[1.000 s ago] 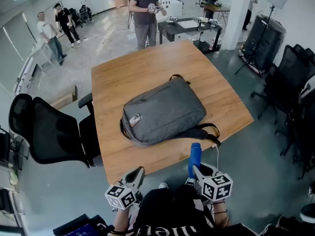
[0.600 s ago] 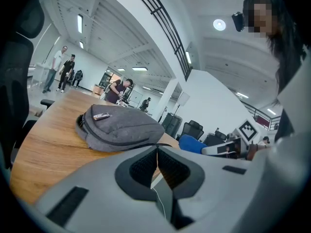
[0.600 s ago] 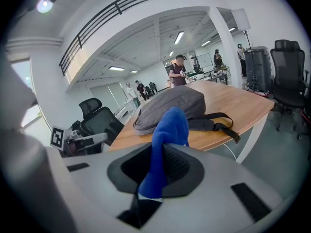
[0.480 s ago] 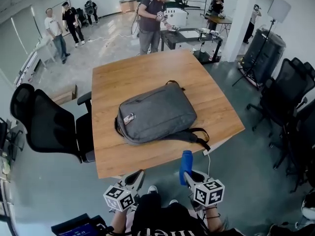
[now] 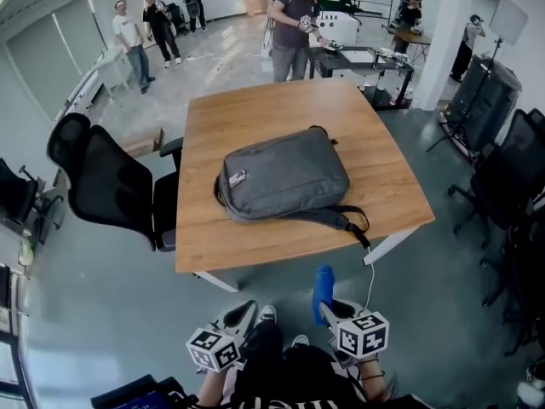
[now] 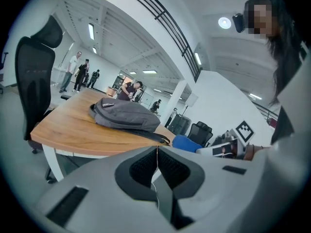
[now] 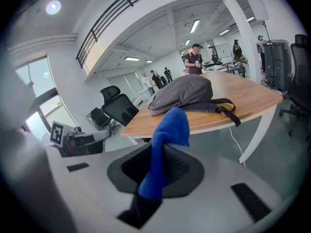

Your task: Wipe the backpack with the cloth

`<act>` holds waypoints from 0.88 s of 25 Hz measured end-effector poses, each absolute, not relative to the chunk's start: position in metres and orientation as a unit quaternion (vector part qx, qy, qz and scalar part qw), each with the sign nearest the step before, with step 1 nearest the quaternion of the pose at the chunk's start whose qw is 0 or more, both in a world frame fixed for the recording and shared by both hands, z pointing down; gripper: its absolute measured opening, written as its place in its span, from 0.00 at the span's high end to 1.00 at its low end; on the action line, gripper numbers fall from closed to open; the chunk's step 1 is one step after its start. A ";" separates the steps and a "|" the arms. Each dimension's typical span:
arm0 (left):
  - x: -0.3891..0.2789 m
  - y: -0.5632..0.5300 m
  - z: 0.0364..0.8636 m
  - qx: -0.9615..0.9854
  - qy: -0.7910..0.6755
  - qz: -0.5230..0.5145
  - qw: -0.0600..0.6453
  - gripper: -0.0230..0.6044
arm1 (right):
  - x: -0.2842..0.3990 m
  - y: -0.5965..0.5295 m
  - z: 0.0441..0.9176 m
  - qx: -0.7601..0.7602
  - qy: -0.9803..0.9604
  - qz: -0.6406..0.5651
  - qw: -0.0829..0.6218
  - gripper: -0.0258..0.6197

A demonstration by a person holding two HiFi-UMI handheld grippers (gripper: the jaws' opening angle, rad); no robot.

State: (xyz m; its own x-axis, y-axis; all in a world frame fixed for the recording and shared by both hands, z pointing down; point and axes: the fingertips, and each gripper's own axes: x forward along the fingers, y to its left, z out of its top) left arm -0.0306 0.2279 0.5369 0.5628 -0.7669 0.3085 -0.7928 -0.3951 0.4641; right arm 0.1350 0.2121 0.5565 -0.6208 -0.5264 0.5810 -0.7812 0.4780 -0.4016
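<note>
Right gripper [image 5: 326,312] clamps cloth [image 5: 323,281]; left gripper [image 5: 241,313] jaws together, empty; both short of table [image 5: 247,113] near edge. Backpack [image 5: 285,181] mid-table, strap [image 5: 353,220] trailing toward near-right corner. Likely trouble: unbraced backpack slides; cloth snags strap.

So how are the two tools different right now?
The right tool grips a blue cloth; the left tool grips nothing. The left tool's pads touch each other; the right tool's pads are held apart by the cloth. Both have a marker cube, and neither reaches the backpack.
</note>
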 end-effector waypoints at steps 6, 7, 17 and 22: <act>-0.026 0.258 0.537 0.822 -0.493 0.012 0.284 0.96 | 0.132 0.232 0.558 0.356 -0.857 0.315 0.200 0.86; -0.026 0.262 0.537 0.821 -0.497 0.011 0.283 0.96 | 0.132 0.234 0.557 0.353 -0.859 0.313 0.200 0.86; -0.026 0.278 0.527 0.816 -0.514 0.006 0.264 0.96 | 0.135 0.250 0.556 0.342 -0.867 0.305 0.195 0.86; -0.029 0.275 0.525 0.818 -0.515 0.003 0.257 0.96 | 0.134 0.248 0.557 0.343 -0.869 0.298 0.195 0.86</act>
State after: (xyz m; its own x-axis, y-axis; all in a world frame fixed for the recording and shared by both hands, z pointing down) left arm -0.0290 0.2745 0.5255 0.4687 -0.8414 0.2690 -0.8441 -0.3369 0.4171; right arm 0.1343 0.2483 0.5570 -0.6890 -0.4793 0.5436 -0.7121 0.5870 -0.3850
